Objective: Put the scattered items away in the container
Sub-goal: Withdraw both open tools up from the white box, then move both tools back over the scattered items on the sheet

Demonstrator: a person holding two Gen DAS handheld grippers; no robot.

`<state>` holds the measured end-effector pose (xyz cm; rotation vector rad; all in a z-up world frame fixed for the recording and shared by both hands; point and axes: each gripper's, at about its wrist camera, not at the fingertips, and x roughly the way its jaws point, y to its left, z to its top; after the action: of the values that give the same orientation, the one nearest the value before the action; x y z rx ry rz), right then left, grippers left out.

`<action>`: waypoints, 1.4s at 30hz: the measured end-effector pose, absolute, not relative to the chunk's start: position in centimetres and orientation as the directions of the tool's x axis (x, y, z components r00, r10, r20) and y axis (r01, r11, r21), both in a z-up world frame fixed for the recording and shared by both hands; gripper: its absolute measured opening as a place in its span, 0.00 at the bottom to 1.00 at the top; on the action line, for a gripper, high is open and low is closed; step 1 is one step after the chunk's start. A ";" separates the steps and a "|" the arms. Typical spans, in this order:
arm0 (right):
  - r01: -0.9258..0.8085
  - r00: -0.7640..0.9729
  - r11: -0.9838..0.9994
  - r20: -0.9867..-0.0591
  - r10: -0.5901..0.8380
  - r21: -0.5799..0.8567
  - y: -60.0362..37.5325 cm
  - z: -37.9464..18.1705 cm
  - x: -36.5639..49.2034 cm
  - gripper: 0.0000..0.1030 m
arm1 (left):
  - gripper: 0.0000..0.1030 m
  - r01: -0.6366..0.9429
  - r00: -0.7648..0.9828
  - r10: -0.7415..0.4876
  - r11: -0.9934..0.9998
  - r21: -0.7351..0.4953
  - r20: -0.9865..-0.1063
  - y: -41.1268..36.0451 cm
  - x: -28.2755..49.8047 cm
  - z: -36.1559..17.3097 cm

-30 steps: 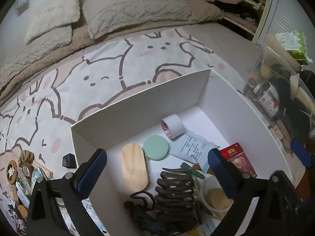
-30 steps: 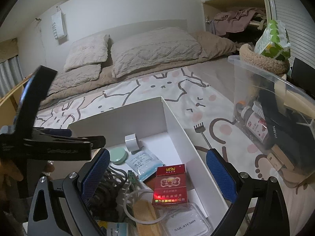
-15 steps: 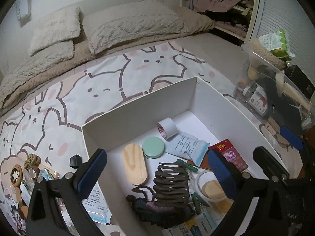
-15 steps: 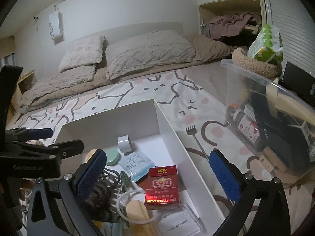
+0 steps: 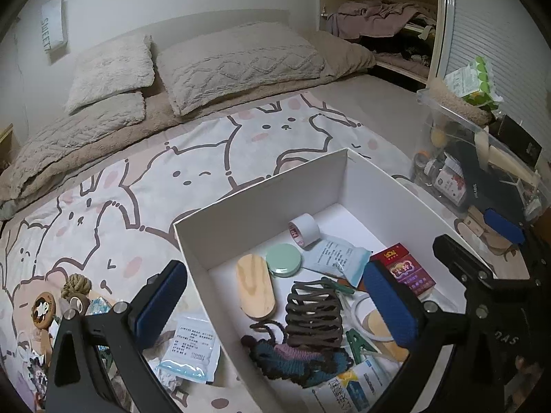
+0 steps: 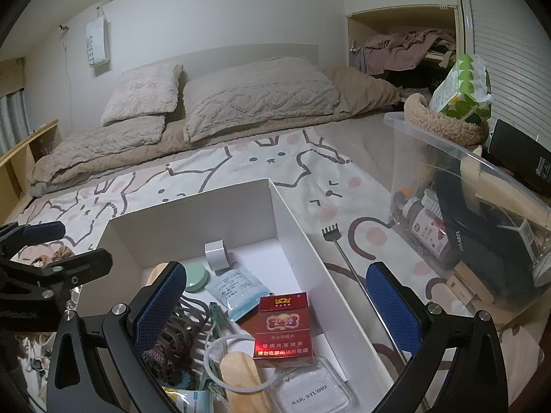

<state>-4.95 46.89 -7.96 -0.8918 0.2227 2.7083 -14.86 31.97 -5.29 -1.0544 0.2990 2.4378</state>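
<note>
Both grippers [image 5: 275,306] [image 6: 275,306] agape over white box [image 5: 261,203]

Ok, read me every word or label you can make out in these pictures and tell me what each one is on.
"SWEET": white hanging pouch on the wall above the bed.
"NAIL STUDIO": clear plastic case in the white box.
"LABCL", partly hidden and doubtful: black item in the clear bin.
Chinese characters on the red cigarette pack: too small to read reliably.
Print on the sachet in the box and the sachet on the bedspread: too small.
</note>
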 end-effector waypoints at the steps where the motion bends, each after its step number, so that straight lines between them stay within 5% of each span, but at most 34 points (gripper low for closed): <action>1: -0.311 -0.770 -0.949 -0.599 0.218 0.054 46.8 -7.9 -5.0 1.00 | 1.00 -0.494 -0.599 0.327 -0.869 0.016 -0.730 31.8 -14.8 -5.3; 31: -0.257 -0.819 -0.965 -0.541 0.190 0.050 42.8 -5.6 -4.0 1.00 | 1.00 -0.403 -0.650 0.306 -0.915 -0.026 -0.695 24.2 -12.6 -2.5; 42: -0.123 -0.858 -0.989 -0.510 0.064 0.083 37.4 -5.2 -4.8 1.00 | 1.00 -0.308 -0.721 0.224 -0.951 0.014 -0.656 17.3 -11.4 -2.0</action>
<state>-4.77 37.38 -5.24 -0.7995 0.1718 2.9323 -11.38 17.25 -2.04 -0.9944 0.1761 2.6682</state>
